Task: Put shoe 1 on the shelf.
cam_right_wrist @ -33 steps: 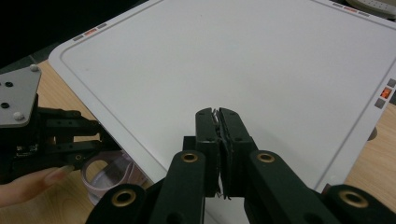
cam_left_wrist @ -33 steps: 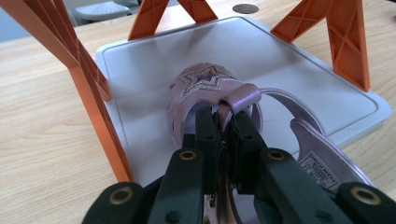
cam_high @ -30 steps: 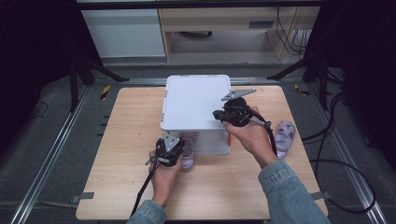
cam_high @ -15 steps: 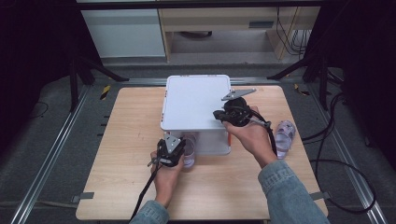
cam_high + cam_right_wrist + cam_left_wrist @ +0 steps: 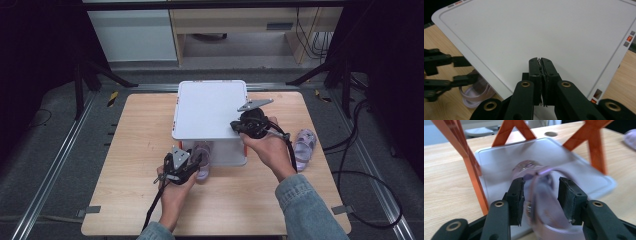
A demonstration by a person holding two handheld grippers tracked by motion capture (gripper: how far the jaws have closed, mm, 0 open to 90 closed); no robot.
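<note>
A lilac sandal (image 5: 541, 205) lies on the white lower tray (image 5: 499, 162) of a small rack with orange legs (image 5: 596, 147). My left gripper (image 5: 541, 192) has just been opening; its jaws stand apart with the blurred sandal between them, and the pads no longer squeeze it. In the high view the left gripper (image 5: 197, 161) sits at the rack's front edge by the sandal (image 5: 204, 167). My right gripper (image 5: 541, 62) is shut on nothing and hovers over the rack's white top shelf (image 5: 524, 30), near its front right corner (image 5: 235, 125).
A second lilac sandal (image 5: 304, 148) lies on the wooden table (image 5: 135, 150) to the right of the rack. The rack's top shelf (image 5: 210, 107) overhangs the lower tray. Cables trail from both grippers toward the table's front edge.
The left gripper's jaws have spread apart around the sandal, and the left hand has shifted slightly toward the table's front. The right hand has stayed still.
</note>
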